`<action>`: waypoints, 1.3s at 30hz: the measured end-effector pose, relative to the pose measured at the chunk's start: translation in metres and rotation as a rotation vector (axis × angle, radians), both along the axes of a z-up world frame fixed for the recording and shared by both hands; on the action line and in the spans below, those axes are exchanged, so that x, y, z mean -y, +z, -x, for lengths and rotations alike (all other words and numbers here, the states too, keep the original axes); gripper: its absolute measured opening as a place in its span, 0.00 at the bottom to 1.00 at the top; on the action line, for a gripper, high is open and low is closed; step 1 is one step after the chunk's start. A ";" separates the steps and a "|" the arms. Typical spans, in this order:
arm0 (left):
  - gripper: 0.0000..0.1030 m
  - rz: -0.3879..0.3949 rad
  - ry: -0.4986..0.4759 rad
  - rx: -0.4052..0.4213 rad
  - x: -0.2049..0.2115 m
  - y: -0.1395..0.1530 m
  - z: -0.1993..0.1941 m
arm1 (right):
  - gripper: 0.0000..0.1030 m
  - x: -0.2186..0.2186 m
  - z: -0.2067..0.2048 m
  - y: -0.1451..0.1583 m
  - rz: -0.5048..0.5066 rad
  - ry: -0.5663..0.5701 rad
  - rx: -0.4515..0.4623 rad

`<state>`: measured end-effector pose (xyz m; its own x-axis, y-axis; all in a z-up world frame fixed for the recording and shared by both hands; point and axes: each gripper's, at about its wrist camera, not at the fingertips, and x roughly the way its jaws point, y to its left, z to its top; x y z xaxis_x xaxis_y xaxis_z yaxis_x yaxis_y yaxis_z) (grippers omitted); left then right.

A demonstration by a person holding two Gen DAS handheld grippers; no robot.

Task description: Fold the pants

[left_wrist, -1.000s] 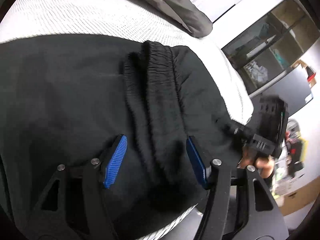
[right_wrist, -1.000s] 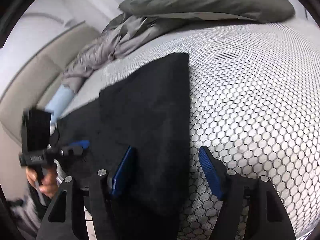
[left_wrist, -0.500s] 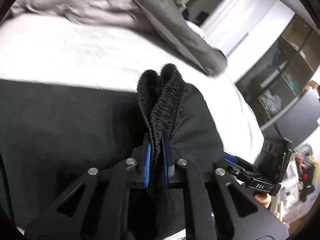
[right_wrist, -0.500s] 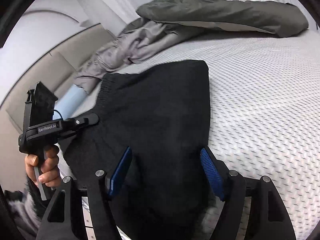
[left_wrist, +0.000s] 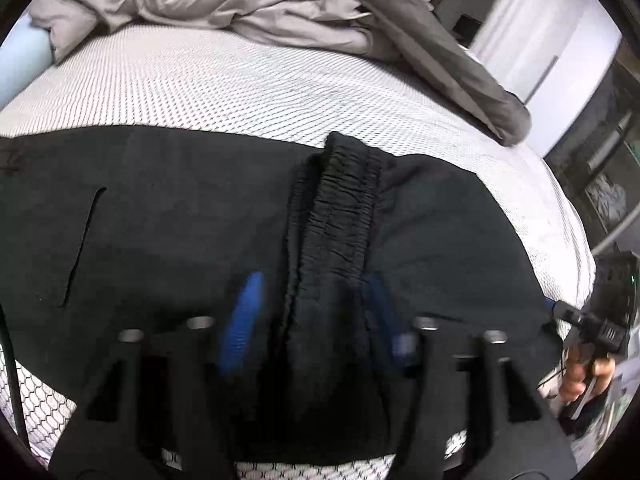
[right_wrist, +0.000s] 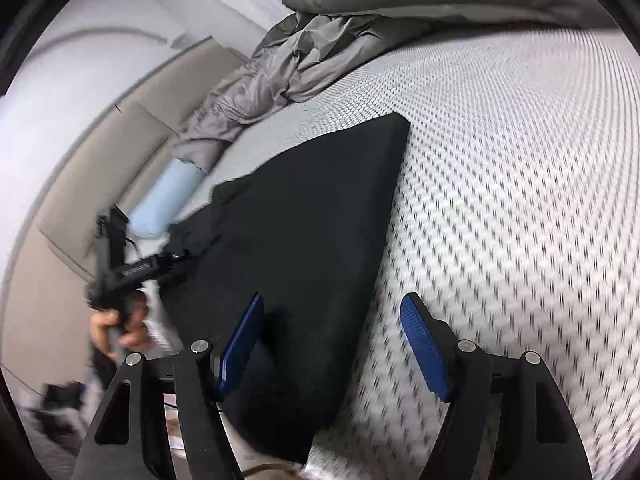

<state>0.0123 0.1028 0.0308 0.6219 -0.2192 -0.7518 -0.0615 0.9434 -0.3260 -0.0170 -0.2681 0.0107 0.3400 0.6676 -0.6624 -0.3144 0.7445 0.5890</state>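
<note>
Black pants (left_wrist: 160, 220) lie flat on the white mesh mattress (left_wrist: 240, 80), folded, with the gathered elastic waistband (left_wrist: 340, 208) bunched in a ridge. My left gripper (left_wrist: 310, 320) is open, its blue pads on either side of the waistband ridge, blurred by motion. In the right wrist view the pants (right_wrist: 304, 220) show as a flat dark panel. My right gripper (right_wrist: 334, 352) is open and empty, over the pants' right edge near the mattress front. The left gripper also shows in the right wrist view (right_wrist: 160, 268), at the pants' far left corner.
A rumpled grey duvet (left_wrist: 248, 4) lies along the back of the mattress. A light blue pillow (right_wrist: 168, 200) rests by the beige headboard (right_wrist: 100, 168). Dark shelving (left_wrist: 600, 168) stands past the right side of the bed.
My left gripper shut on the waistband and lifted it half a second ago; now it has opened and the waistband lies lower. My right gripper stayed open and shifted slightly.
</note>
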 end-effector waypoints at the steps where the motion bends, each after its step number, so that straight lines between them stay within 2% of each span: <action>1: 0.60 -0.015 -0.024 0.006 0.003 -0.002 0.003 | 0.67 0.008 0.006 0.000 -0.043 0.006 -0.019; 2: 0.60 -0.030 -0.036 0.003 0.007 -0.004 0.003 | 0.53 0.006 0.005 -0.003 -0.079 0.014 -0.036; 3: 0.60 -0.050 -0.044 -0.006 0.010 -0.007 0.006 | 0.45 0.003 0.004 -0.007 -0.102 0.023 -0.054; 4: 0.61 -0.060 -0.043 -0.019 0.012 -0.012 0.004 | 0.23 -0.002 0.001 -0.013 -0.102 0.027 -0.071; 5: 0.60 -0.055 -0.035 -0.018 0.014 -0.014 0.002 | 0.10 -0.005 0.002 -0.013 -0.091 0.030 -0.072; 7: 0.60 -0.050 -0.031 -0.011 0.013 -0.013 0.000 | 0.09 -0.014 -0.004 -0.010 -0.085 0.011 -0.039; 9: 0.60 -0.050 -0.032 -0.015 0.020 -0.012 0.007 | 0.08 -0.012 -0.009 0.005 -0.122 -0.023 0.001; 10: 0.60 -0.051 -0.027 -0.019 0.020 -0.013 0.007 | 0.10 -0.011 -0.009 0.011 -0.107 -0.030 0.017; 12: 0.61 -0.070 -0.020 -0.028 0.027 -0.017 -0.005 | 0.22 -0.019 -0.009 0.006 0.050 -0.039 0.026; 13: 0.61 -0.072 -0.018 -0.026 0.028 -0.015 -0.002 | 0.28 -0.019 -0.005 -0.004 0.106 -0.023 -0.005; 14: 0.60 -0.072 -0.011 -0.023 0.027 -0.013 0.002 | 0.28 -0.020 -0.002 -0.013 0.133 -0.008 -0.032; 15: 0.60 -0.076 0.002 -0.016 0.026 -0.010 0.008 | 0.28 -0.017 0.005 -0.009 0.132 -0.011 -0.006; 19: 0.60 -0.129 0.013 0.061 0.035 0.013 0.038 | 0.37 -0.024 0.030 0.028 0.243 -0.056 0.153; 22: 0.62 -0.151 -0.040 0.129 0.059 0.030 0.050 | 0.37 -0.040 0.049 0.046 0.293 -0.065 0.246; 25: 0.62 -0.162 -0.181 0.137 0.097 0.027 0.049 | 0.37 -0.083 0.059 0.051 0.378 0.017 0.322; 27: 0.62 -0.165 -0.308 0.132 0.121 0.013 0.044 | 0.37 -0.111 0.056 0.039 0.392 0.075 0.316; 28: 0.62 -0.198 -0.342 0.107 0.130 0.003 0.038 | 0.37 -0.121 0.054 0.030 0.392 0.108 0.295; 29: 0.62 -0.238 -0.343 0.098 0.134 -0.006 0.034 | 0.37 -0.125 0.054 0.019 0.404 0.138 0.276; 31: 0.62 -0.265 -0.355 0.117 0.136 -0.013 0.035 | 0.37 -0.139 0.054 -0.001 0.508 0.167 0.302; 33: 0.62 -0.241 -0.373 0.120 0.130 -0.012 0.039 | 0.37 -0.137 0.061 -0.002 0.564 0.171 0.357; 36: 0.61 -0.193 -0.364 0.106 0.114 -0.012 0.048 | 0.37 -0.118 0.063 0.004 0.674 0.084 0.377; 39: 0.61 -0.206 -0.354 0.106 0.107 -0.010 0.054 | 0.38 -0.098 0.059 0.010 0.620 0.060 0.322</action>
<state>-0.0414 -0.0043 0.0205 0.6113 -0.2847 -0.7384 0.3016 0.9464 -0.1153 -0.0761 -0.1704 0.0206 0.5575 0.2232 -0.7996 -0.4529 0.8890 -0.0677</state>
